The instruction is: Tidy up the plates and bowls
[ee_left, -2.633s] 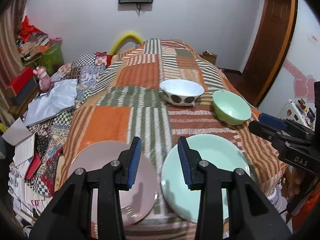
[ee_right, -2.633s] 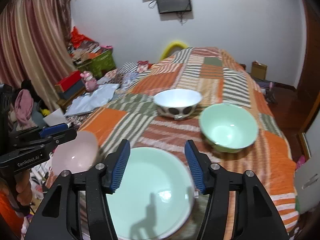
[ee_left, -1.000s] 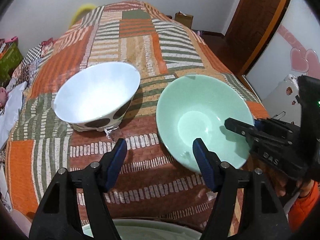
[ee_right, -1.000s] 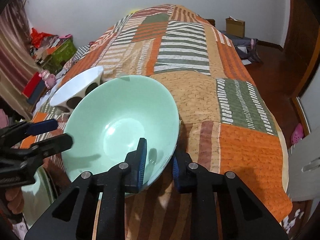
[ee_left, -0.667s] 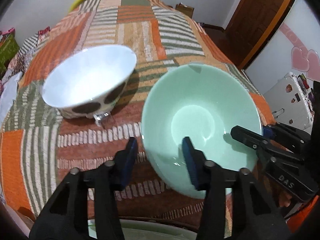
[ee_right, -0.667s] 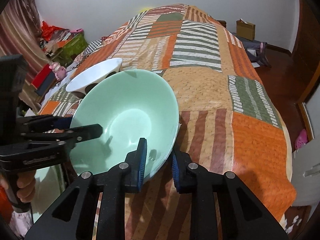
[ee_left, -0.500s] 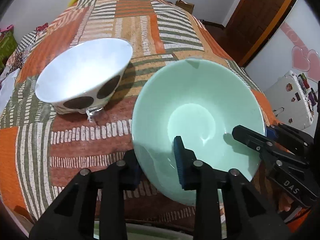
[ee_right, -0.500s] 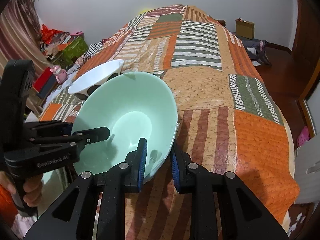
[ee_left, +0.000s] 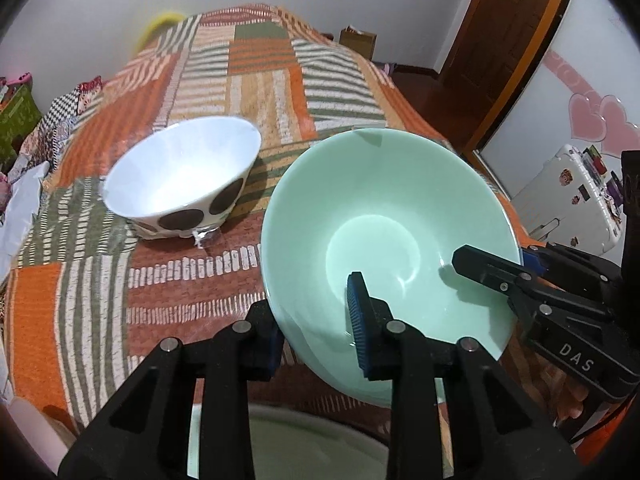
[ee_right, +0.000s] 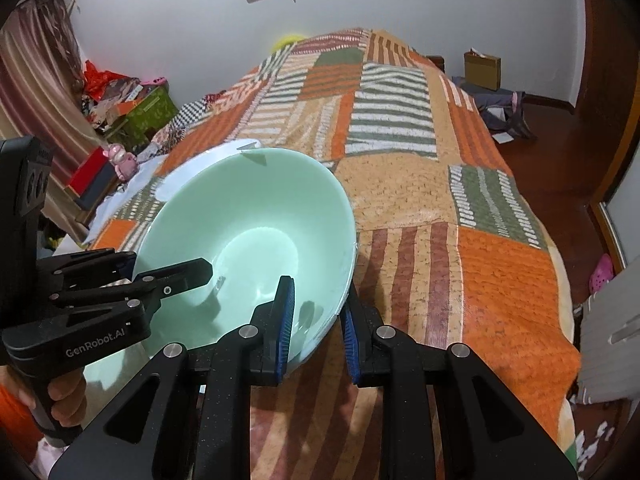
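A mint green bowl is held off the quilt by both grippers. My left gripper is shut on its near left rim, one finger inside and one outside. My right gripper is shut on its right rim; it also shows in the left wrist view. The left gripper shows in the right wrist view. A white bowl with dark dots stands on the quilt to the left, its rim showing behind the green bowl. A mint green plate lies below the grippers.
The patchwork quilt covers a bed. A pink plate edge shows at lower left. Clutter and boxes lie left of the bed. A wooden door and white cabinet stand on the right.
The left gripper closed on the green bowl's rim. Both grippers have raised the bowl off the quilt and shifted it left, toward the white bowl.
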